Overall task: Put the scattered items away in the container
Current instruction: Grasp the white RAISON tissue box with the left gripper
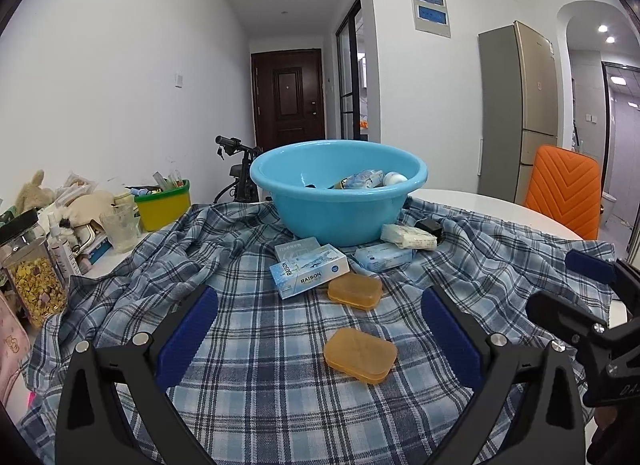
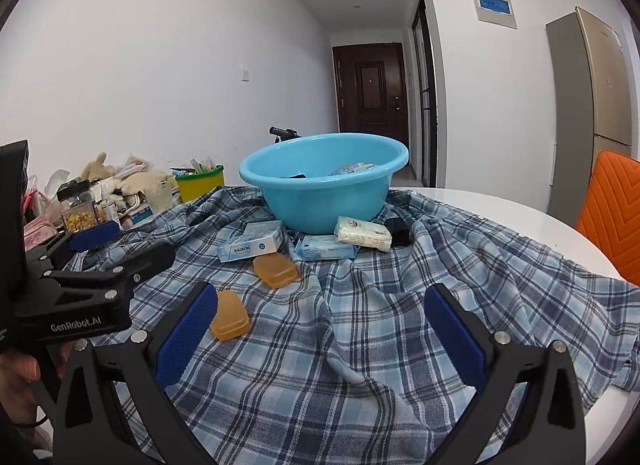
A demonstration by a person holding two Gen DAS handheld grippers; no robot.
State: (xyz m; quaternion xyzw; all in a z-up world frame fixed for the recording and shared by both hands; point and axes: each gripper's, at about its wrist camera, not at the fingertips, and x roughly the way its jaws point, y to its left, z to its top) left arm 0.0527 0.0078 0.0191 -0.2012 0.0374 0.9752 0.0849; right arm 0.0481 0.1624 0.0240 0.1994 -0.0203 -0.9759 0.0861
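Amber plastic, stiff and light by the look of it: two flat rounded cases lie on the plaid cloth (image 1: 260,385) that covers the worktop, the near amber case (image 1: 360,354) just ahead of the left claw (image 1: 318,339) and the far amber case (image 1: 355,291) beyond it, beside the RAISON box (image 1: 308,271). Both claws are released and empty, jaws spread wide; the right claw (image 2: 320,339) hangs over bare cloth to the right of the near case. Further off, against the foot of the blue basin (image 1: 340,201), sit a blue wipes pack (image 1: 384,256), a white soft pack (image 1: 408,236) and a small black object (image 1: 430,226). The basin already holds a few things. I judge the cases smooth and likely slippery, so a pinch across the short sides should hold best. The soft packs would give under pressure; the cardboard box could dent, so grip it across its narrow faces
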